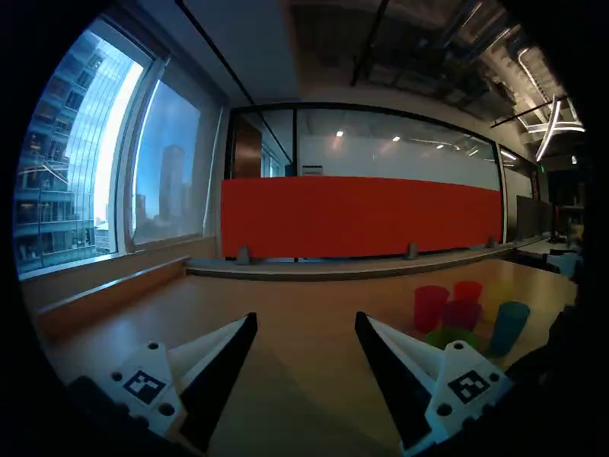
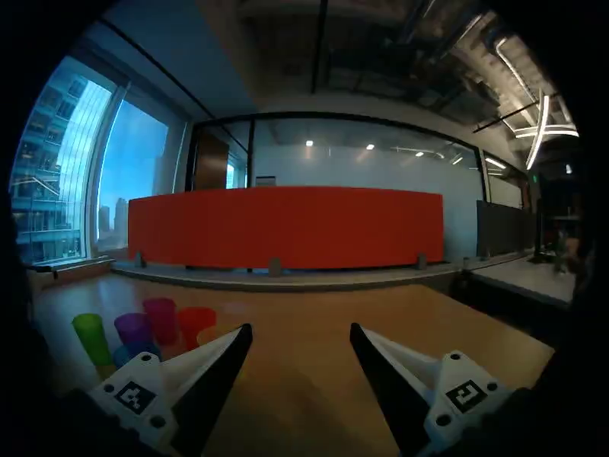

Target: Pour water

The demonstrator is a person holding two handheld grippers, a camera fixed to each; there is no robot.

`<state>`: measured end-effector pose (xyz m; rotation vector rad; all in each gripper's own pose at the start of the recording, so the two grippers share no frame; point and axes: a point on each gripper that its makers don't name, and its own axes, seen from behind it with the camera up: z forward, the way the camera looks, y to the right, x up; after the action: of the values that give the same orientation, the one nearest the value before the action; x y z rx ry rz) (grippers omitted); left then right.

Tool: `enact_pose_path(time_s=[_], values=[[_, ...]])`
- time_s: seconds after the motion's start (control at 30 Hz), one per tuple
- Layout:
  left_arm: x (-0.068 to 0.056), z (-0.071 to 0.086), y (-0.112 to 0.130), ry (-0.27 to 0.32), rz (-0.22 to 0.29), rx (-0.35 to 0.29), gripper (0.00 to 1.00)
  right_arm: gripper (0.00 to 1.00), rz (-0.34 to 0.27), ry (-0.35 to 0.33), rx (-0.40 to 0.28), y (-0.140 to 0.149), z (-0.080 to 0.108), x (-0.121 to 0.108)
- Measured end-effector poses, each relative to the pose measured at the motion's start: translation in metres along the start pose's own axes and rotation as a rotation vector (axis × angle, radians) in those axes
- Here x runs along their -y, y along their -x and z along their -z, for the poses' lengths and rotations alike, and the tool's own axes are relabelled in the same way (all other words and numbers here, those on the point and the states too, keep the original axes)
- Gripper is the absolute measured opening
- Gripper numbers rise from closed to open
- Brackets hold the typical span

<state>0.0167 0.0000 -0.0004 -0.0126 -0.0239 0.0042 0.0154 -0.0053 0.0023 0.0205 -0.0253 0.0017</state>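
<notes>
Several coloured plastic cups stand together on the wooden table (image 1: 304, 320). In the left gripper view they sit at the right: a red cup (image 1: 430, 306), a purple cup (image 1: 461, 314), a blue cup (image 1: 508, 326) and a green cup (image 1: 451, 337). My left gripper (image 1: 304, 346) is open, to the left of them, with nothing between its fingers. In the right gripper view the cluster lies at the lower left: a green cup (image 2: 92, 337), a purple cup (image 2: 134, 329), a magenta cup (image 2: 161, 318) and a red cup (image 2: 196, 323). My right gripper (image 2: 299, 350) is open and holds nothing.
A long red partition (image 1: 358, 217) runs along the table's far edge, with glass walls behind it. Large windows (image 1: 91, 175) line the left side. Another desk (image 2: 525, 278) stands off to the right.
</notes>
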Motion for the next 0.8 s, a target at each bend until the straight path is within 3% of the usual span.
enact_pose_path(time_s=[0.47,0.8], values=[[-0.008,-0.009,-0.06,0.057,-0.017,0.007,0.96,0.99,-0.012,-0.06,0.034,-0.065,-0.002,0.009],[-0.005,-0.017,-0.113,0.079,0.028,0.005,0.96,0.99,0.011,-0.076,0.019,-0.117,-0.009,0.012]])
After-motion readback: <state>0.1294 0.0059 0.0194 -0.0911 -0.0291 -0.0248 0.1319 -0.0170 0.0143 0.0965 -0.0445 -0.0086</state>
